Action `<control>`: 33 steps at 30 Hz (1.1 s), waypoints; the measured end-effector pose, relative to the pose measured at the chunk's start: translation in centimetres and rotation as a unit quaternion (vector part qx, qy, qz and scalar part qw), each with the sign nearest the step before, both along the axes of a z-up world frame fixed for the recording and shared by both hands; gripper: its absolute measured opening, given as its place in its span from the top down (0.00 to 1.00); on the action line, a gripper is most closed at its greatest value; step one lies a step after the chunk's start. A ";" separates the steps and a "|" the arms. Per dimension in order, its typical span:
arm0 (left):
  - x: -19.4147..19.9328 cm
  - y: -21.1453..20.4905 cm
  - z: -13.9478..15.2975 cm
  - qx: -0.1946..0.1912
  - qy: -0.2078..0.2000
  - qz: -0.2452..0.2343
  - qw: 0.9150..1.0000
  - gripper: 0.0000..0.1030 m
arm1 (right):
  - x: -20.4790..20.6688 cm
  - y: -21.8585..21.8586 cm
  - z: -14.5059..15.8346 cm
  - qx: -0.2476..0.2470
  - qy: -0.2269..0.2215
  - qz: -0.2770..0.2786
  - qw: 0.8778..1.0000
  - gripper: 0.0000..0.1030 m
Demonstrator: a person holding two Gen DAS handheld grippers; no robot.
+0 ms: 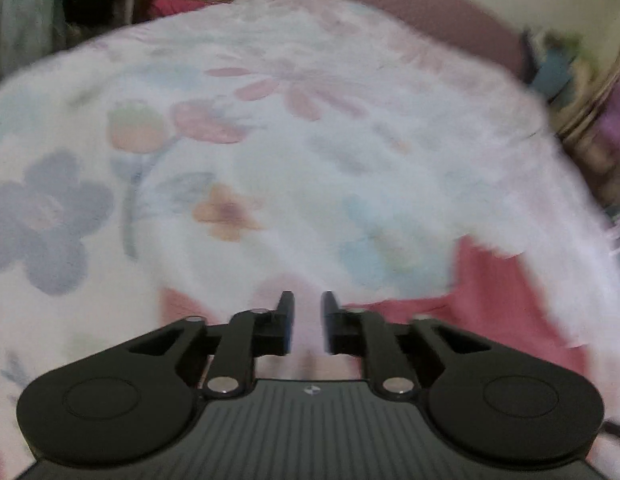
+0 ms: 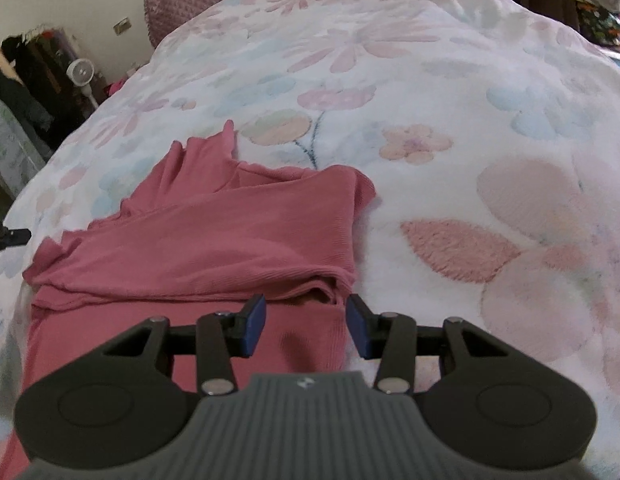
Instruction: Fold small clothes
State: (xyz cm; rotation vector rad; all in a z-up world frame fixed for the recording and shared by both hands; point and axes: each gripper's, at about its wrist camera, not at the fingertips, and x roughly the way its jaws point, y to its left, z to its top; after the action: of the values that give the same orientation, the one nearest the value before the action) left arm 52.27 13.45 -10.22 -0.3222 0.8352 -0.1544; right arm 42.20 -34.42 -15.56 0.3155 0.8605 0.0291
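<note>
The right gripper [image 2: 306, 326] has its jaws apart, blue pads either side of the near right edge of the pink top [image 2: 214, 240] with nothing pinched — the cloth lies under and between them, not pressed. The left gripper [image 1: 308, 320] shows a narrower gap, jaws apart too, with nothing between them; its view is blurred, and only a corner of the top [image 1: 494, 304] shows to its right.

The top lies on the floral blanket [image 2: 450, 80], partly folded, one layer doubled over across the middle, a sleeve pointing away.

It looks like thin ribbed knit — light, limp, and likely to sag and stretch if lifted from one point. The plush blanket may cling to it. Best hold, I judge, is at the hem corners or the folded edge, both layers together, one gripper per corner.
</note>
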 end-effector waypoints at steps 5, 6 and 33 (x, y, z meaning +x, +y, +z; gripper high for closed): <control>-2.2 -3.1 0.6 0.029 -0.032 -0.095 0.995 0.26 | -0.4 -0.1 0.0 -0.002 -0.004 -0.002 1.000 0.60; -2.1 -3.8 0.2 0.042 -0.026 -0.109 0.993 0.25 | -0.4 -0.1 0.1 -0.004 -0.005 -0.001 1.000 0.60; -3.2 1.9 -4.6 -0.088 0.071 0.015 0.993 0.48 | -1.9 0.0 -0.1 -0.049 -0.001 0.018 0.999 0.64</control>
State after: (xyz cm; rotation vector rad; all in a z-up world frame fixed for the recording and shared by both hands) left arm 49.02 15.30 -14.87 -0.5157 0.9595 -0.1793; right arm 40.35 -34.43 -15.62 0.2086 0.8628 0.0213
